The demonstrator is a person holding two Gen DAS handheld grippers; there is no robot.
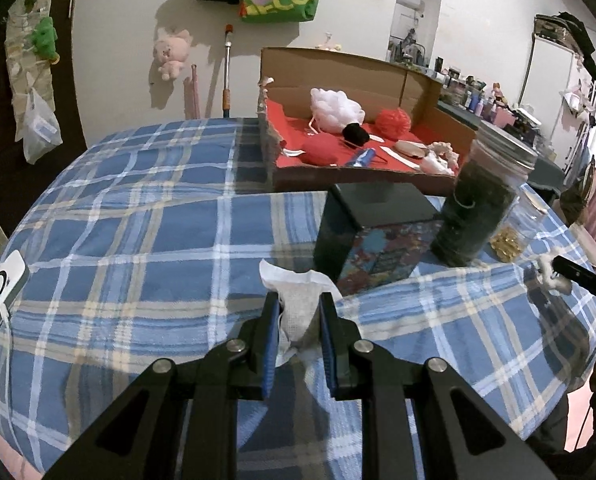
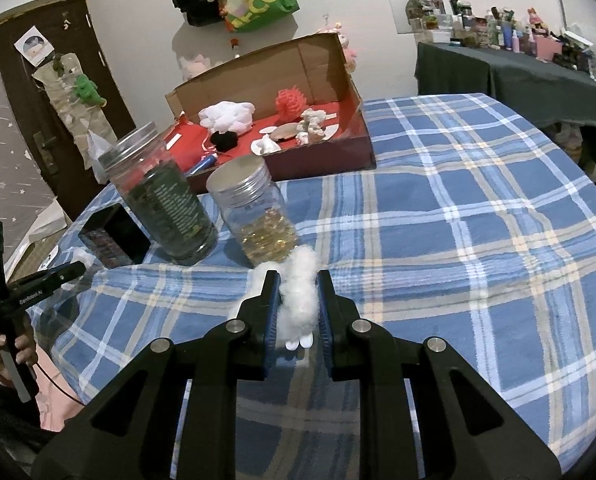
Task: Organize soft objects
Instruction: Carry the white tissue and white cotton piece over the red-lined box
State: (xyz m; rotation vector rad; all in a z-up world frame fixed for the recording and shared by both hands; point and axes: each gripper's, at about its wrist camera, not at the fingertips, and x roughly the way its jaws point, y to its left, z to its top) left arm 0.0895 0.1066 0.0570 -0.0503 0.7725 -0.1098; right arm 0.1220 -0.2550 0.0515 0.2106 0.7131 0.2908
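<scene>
My left gripper [image 1: 299,310] is clamped on a white cloth pouch [image 1: 295,308], its crumpled top sticking up past my blue pads. My right gripper [image 2: 298,294] is closed tight on a fluffy white puff [image 2: 301,296], which bulges out above the fingertips. Both soft things hang in my grip above the blue plaid cloth [image 1: 137,220], short of the box.

The cardboard box [image 1: 338,68] sits at the far side of the table — one tall flap standing up behind, low walls, a red lining. In it lie a white mesh pouf [image 1: 332,106], a red mesh pouf [image 1: 394,118], a black soft ball [image 1: 356,134] just beside the white one, a red cushion [image 1: 322,152] near the front wall, a blue tube [image 1: 360,158], a pale flat round piece [image 1: 408,148] and a knobbly cream-and-pink bundle [image 1: 442,154] at the right end. White strips are scattered on the lining.

Between me and the box stand three containers, all closed. A dark square tin [image 1: 374,232] with a patterned side stands nearest my left jaws. Beside it is a tall clear jar [image 2: 161,196] with a silvery screw lid, packed with dark green stuff. Next to that stands a shorter clear jar [image 2: 253,212] — same sort of lid, its lower part holding small golden pieces. The jars stand close together; I cannot tell whether they touch.
</scene>
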